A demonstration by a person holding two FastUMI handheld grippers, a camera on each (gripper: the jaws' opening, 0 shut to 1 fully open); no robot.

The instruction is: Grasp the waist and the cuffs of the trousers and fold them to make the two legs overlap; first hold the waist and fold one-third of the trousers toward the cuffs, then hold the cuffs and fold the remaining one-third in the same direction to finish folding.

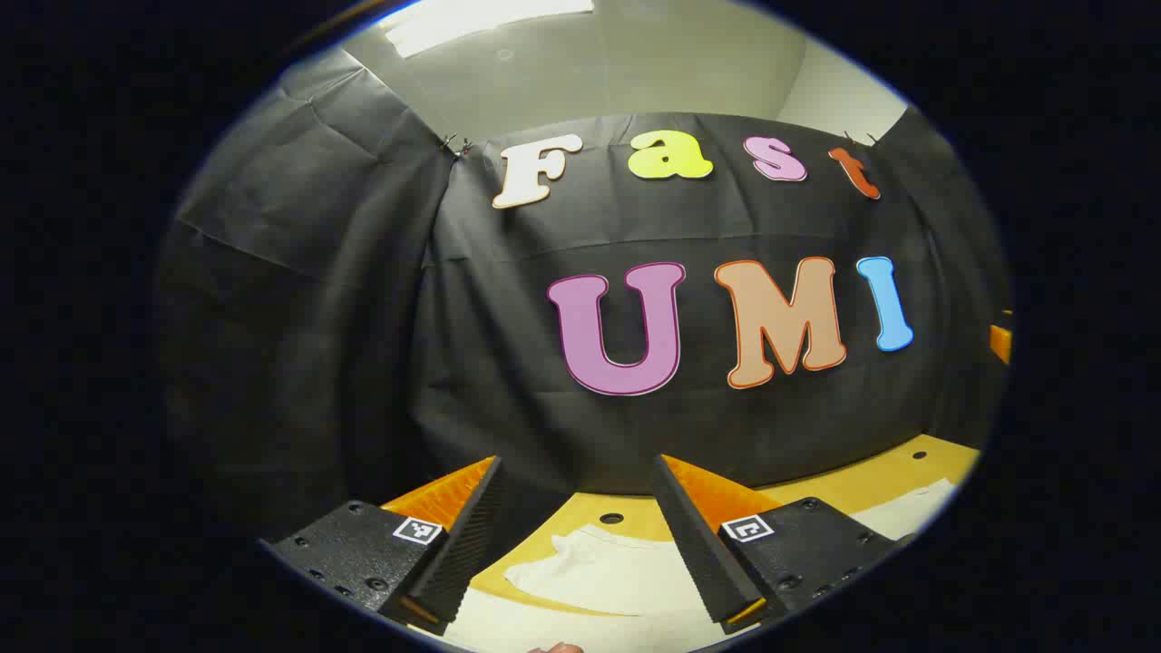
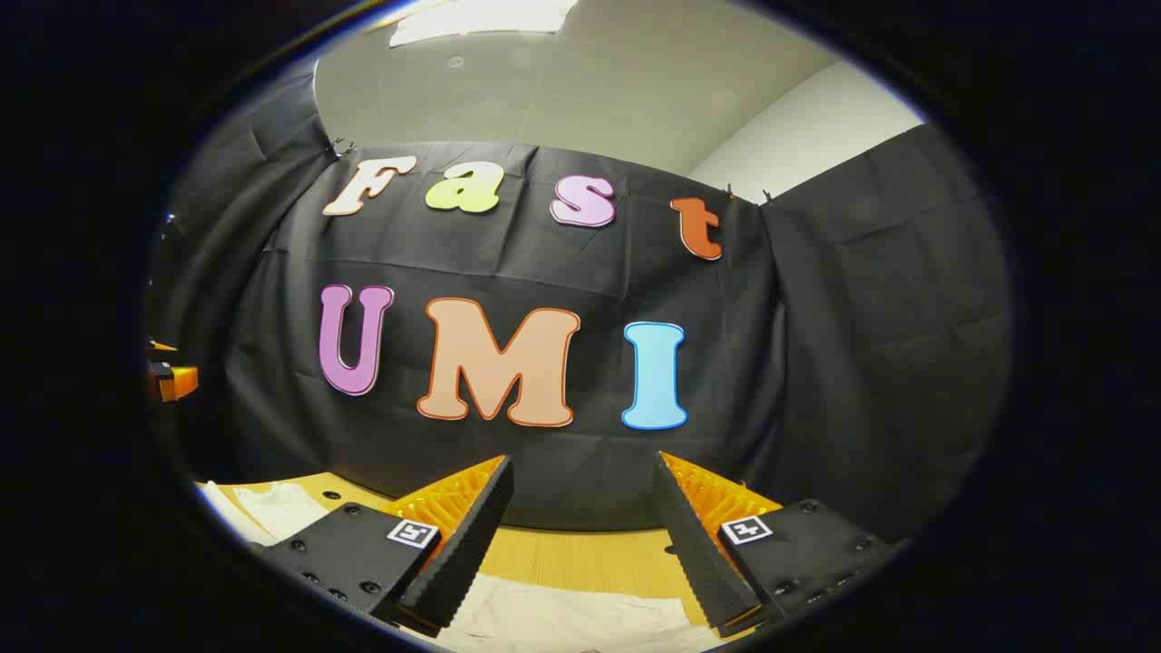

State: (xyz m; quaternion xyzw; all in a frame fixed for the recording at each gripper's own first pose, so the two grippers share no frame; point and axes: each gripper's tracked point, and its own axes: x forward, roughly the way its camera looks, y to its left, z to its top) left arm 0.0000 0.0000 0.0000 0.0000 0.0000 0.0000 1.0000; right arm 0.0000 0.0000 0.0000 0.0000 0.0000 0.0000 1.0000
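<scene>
Pale cream trousers (image 1: 599,571) are lying spread flat on the wooden tabletop (image 1: 871,485), their light fabric (image 2: 562,617) stretching across the near edge, lightly creased.

Each tool, the left tool (image 1: 576,535) and the right tool (image 2: 580,535), has two wedge-shaped fingers with ribbed, saw-toothed inner faces. Behind the fingers sit flat dark blocks studded with small round screws. Every block carries a small square black-and-white marker.

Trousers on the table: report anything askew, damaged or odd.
Nothing stands out. The pale trousers lie flat on the wooden table, no tear or stain visible. Left gripper and right gripper are open above them, holding nothing.
</scene>
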